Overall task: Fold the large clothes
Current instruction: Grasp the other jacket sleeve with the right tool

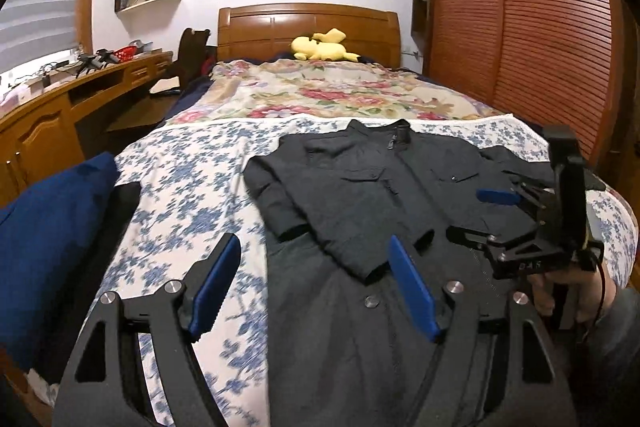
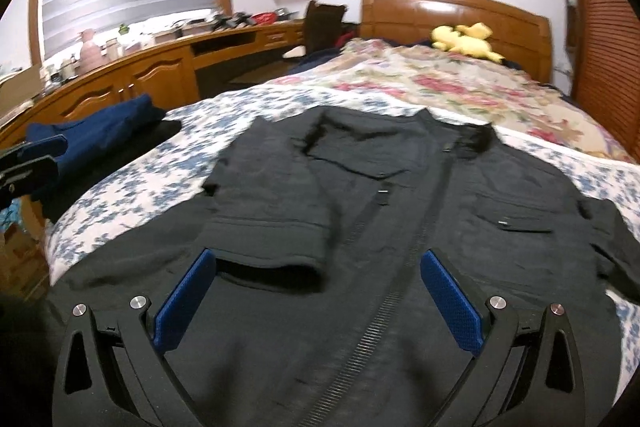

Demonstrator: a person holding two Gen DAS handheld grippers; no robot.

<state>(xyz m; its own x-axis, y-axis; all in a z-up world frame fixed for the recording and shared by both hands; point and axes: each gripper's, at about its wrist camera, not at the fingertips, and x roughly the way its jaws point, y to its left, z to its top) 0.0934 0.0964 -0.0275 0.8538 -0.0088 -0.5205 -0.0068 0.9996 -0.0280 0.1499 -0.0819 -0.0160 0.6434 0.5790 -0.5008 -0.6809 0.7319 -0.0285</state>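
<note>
A large dark grey jacket (image 1: 372, 195) lies front up on the blue-flowered bedsheet (image 1: 180, 195), collar toward the headboard. Its left sleeve (image 1: 276, 195) is folded in over the body; the sleeve also shows in the right wrist view (image 2: 272, 223). My left gripper (image 1: 316, 279) is open and empty above the jacket's lower left edge. My right gripper (image 2: 316, 295) is open and empty above the jacket (image 2: 400, 227), near the zip (image 2: 384, 307). The right gripper also shows in the left wrist view (image 1: 500, 211), over the jacket's right side.
Folded blue clothes (image 1: 52, 247) lie at the bed's left edge, also in the right wrist view (image 2: 100, 131). A floral quilt (image 1: 320, 95) and yellow plush toy (image 1: 324, 45) lie toward the headboard. A wooden desk (image 2: 132, 75) stands left, a louvred wardrobe (image 1: 520, 27) right.
</note>
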